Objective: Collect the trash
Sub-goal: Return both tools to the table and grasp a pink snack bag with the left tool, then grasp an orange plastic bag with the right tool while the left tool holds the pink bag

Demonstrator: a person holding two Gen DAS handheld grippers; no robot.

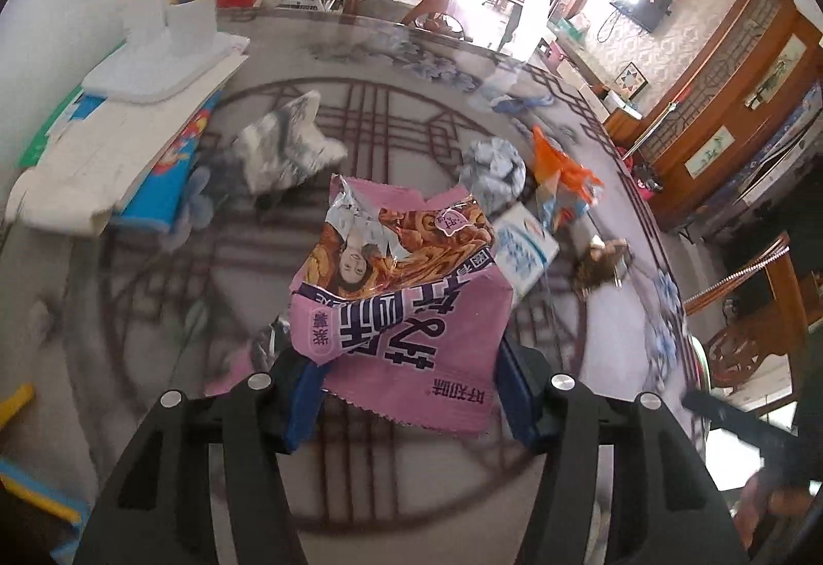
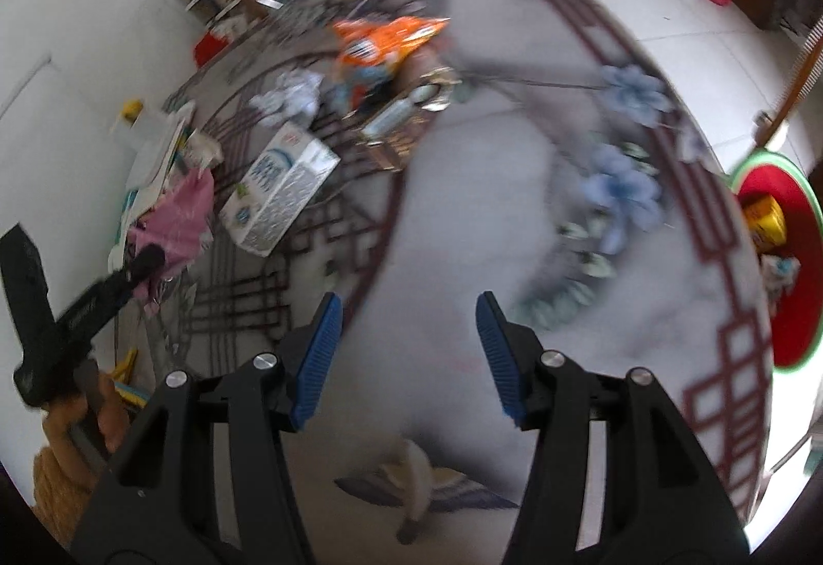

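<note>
From your left wrist camera, your left gripper (image 1: 406,390) has its blue pads on either side of a pink snack wrapper (image 1: 398,292), whose lower edge lies between them. You cannot tell whether they pinch it. It bears large upside-down Chinese characters and a woman's face. A blue-and-white carton (image 1: 524,251) lies just beyond on the round table (image 1: 128,308).

From your right wrist camera, your right gripper (image 2: 406,354) is spread wide with nothing between its pads, over bare tabletop. The carton's print is too blurred to read. A red bin (image 2: 802,308) sits past the table's right edge.
</note>
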